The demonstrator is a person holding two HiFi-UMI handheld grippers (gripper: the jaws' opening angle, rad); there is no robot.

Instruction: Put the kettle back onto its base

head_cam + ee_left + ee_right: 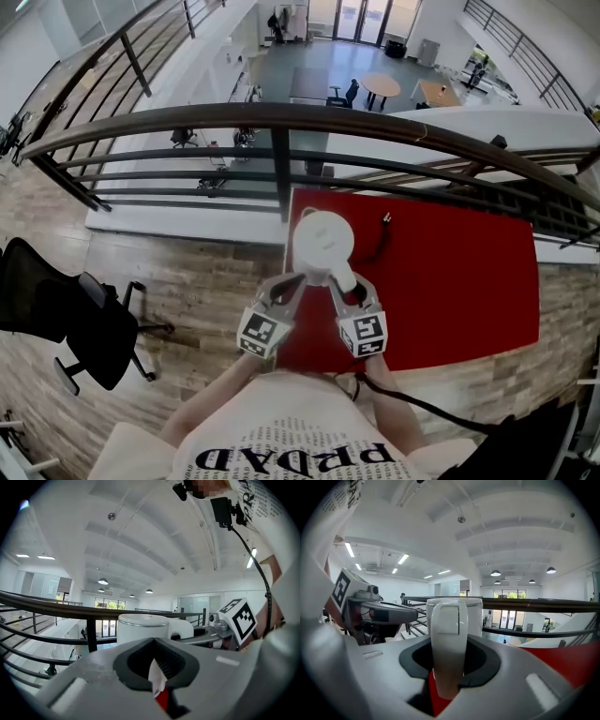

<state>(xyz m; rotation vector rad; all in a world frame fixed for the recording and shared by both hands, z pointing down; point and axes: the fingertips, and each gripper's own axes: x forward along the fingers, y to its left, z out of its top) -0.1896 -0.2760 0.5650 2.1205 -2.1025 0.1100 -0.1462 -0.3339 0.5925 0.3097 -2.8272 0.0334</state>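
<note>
- Over the far left corner of the red desk [450,281], the white kettle [323,242] stands upright. The right gripper [347,281] has its fingers clamped on the handle [449,634].
- The left gripper [294,283] sits just beside the kettle's other side. Its fingers are drawn nearly together and hold nothing.
- I can't see the base from any angle. It may be under the kettle, and I cannot tell whether the kettle is seated or hanging in the grip.
- Biggest risk, as I judge it: the hold is on the handle alone, so the body could swing or tip as it comes down and land off-centre on the base.
- The black cord [380,239] lies on the desk just right of the kettle. A sideways move could snag it and drag whatever it is attached to.
- The desk's left edge runs right beside the kettle. A slip to that side would send it to the wooden floor [187,281], near the office chair [84,328].
- The railing [281,120] crosses close behind, with a long drop to the hall below. Pushing forward has little margin.
- Open room lies to the right, where the desk shows nothing else on it.
</note>
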